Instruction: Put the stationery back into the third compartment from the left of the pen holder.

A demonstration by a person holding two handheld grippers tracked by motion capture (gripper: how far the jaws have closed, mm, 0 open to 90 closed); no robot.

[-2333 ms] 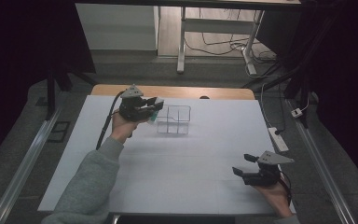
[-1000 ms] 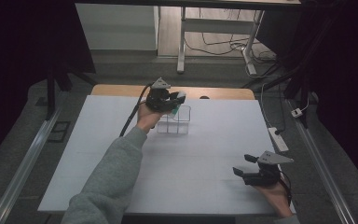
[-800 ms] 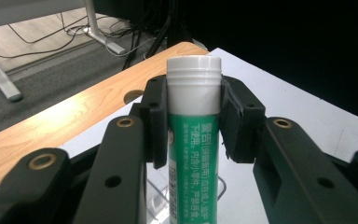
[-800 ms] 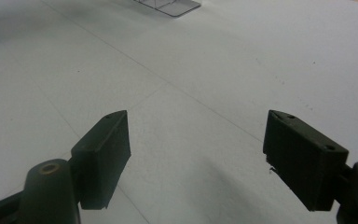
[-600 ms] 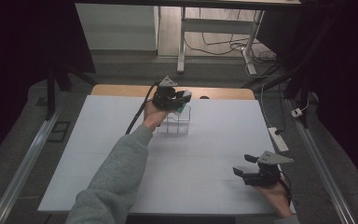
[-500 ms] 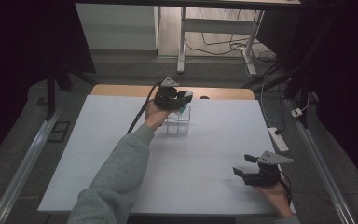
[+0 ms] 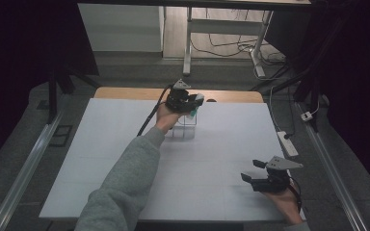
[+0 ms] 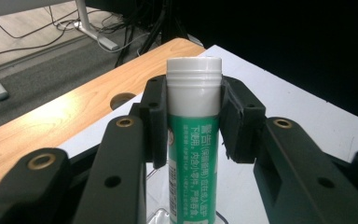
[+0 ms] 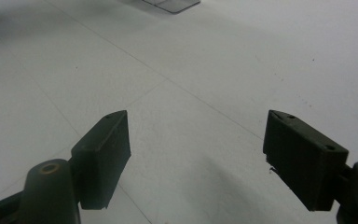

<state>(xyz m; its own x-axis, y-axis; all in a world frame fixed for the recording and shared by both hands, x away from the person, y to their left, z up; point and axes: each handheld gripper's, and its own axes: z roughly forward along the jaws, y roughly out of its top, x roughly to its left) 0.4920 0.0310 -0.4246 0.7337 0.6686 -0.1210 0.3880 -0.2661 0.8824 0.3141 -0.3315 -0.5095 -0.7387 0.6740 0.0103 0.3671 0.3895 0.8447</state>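
Nearest us, the right claw (image 7: 256, 175) hovers spread and empty over the white worktop (image 7: 125, 159). Farther off, the left claw (image 8: 193, 116) pinches a green tube (image 8: 193, 140) with a white cap (printed lettering shows in the left gripper view), held upright over a clear rack (image 7: 185, 129).

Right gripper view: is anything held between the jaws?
No, the right gripper stands with its jaws wide apart, and between them is nothing but the bare white table.
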